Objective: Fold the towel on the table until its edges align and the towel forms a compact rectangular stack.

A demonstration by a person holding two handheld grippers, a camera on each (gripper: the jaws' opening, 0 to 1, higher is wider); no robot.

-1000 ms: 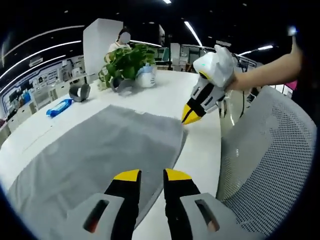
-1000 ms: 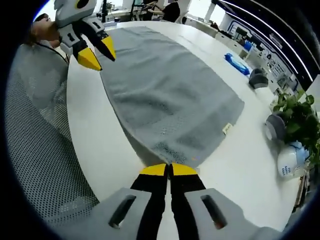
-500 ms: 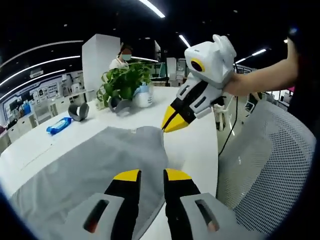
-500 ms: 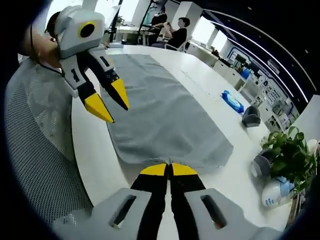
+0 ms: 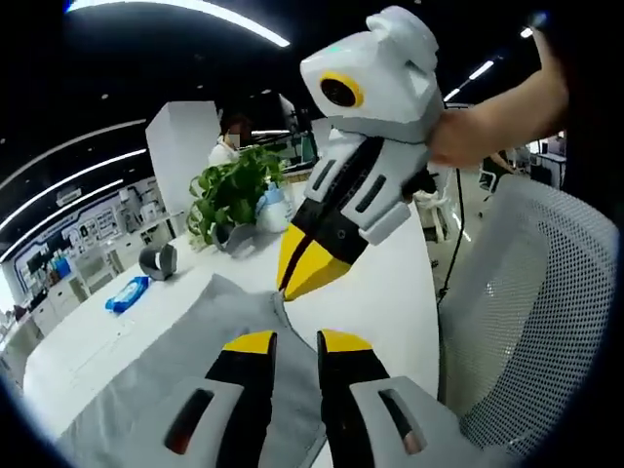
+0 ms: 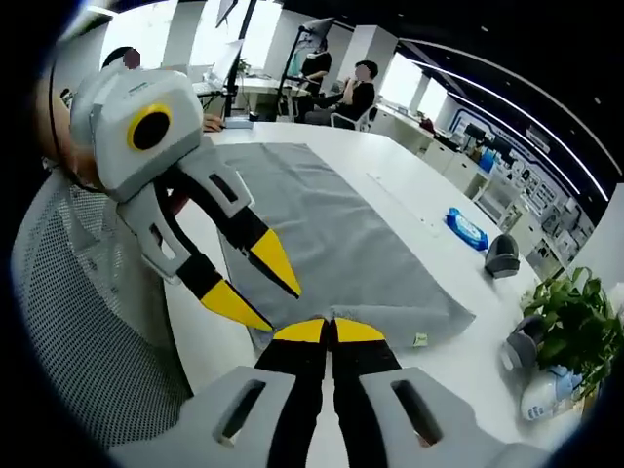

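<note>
Lying flat on the white table (image 6: 458,375), the grey towel (image 6: 341,244) looks soft and limp — it should drape from wherever it is pinched, so corners are the place to hold. The right gripper (image 6: 331,331) is clamped on the towel's near corner, while the left gripper (image 5: 294,341) hangs spread beside that corner, gripping nothing. Beyond the towel, a pot (image 5: 237,237) holds a leafy plant (image 5: 229,190).

The towel (image 6: 341,253) is spread on the table (image 6: 429,210), near its edge beside a mesh chair (image 6: 88,322). Beyond the towel's far side, a wipes packet (image 6: 469,226), a tape roll (image 6: 504,258) and a potted plant (image 6: 575,327) are set along the table.
</note>
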